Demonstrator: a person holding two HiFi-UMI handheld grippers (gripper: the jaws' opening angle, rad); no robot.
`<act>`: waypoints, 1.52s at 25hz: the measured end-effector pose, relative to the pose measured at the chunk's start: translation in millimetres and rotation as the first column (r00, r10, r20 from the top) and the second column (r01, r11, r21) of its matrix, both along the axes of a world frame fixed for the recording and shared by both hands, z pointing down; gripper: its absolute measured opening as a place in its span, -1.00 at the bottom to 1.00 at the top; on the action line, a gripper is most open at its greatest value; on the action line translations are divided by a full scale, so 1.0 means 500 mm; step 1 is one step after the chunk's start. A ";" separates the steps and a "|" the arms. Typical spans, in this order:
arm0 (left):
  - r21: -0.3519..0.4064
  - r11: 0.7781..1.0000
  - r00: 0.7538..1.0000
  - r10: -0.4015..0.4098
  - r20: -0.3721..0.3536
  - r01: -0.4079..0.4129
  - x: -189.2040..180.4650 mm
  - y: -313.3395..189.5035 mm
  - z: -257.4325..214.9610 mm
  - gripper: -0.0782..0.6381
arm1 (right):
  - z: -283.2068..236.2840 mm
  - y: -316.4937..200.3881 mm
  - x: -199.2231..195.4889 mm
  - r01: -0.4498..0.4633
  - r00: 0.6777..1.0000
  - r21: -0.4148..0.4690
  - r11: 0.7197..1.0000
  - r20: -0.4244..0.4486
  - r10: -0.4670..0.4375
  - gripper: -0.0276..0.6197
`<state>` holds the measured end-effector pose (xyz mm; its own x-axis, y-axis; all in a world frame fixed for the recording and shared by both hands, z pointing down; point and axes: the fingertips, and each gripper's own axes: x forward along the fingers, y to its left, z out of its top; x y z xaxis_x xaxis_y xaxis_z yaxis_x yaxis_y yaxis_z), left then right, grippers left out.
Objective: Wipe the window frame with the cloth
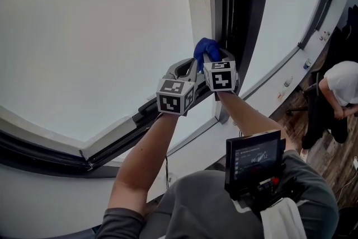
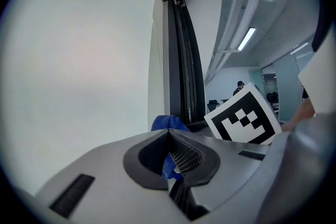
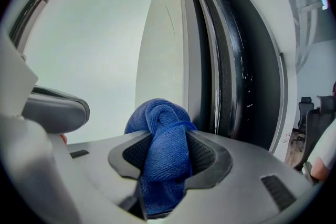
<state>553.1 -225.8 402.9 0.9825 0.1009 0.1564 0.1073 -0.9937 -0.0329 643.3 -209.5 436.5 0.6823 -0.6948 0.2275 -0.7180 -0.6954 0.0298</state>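
My left gripper (image 1: 189,69) is closed, with a bit of the blue cloth (image 1: 205,48) between its pads. My right gripper (image 1: 217,57), just beside it, is clamped on the cloth's bunched middle. The cloth sits against the dark vertical window frame (image 1: 246,8).

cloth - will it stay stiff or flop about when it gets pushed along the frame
Probably floppy: the cloth bunches into soft folds where the right gripper pinches it in its jaws. Likely light, since the wad stands above the jaws without sagging. Its looped pile should drag on the frame rather than slide.
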 end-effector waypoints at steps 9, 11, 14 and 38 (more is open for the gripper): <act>-0.050 0.998 0.997 -0.025 0.067 0.029 -0.008 -0.003 0.089 -0.76 | 0.103 0.006 -0.015 0.040 0.997 -0.073 0.997 0.063 -0.035 -0.39; -0.060 0.997 0.995 -0.037 0.094 0.043 -0.012 -0.006 0.111 -0.76 | 0.122 0.007 -0.015 0.051 0.997 -0.084 0.995 0.068 -0.046 -0.39; -0.069 0.996 0.992 -0.053 0.117 0.062 -0.019 -0.011 0.134 -0.76 | 0.143 0.008 -0.013 0.040 0.997 -0.105 0.994 0.071 -0.032 -0.39; -0.060 0.967 0.968 -0.248 0.019 0.249 -0.173 0.001 0.050 -0.76 | 0.058 0.091 -0.111 0.100 0.988 -0.017 0.995 0.119 -0.098 -0.39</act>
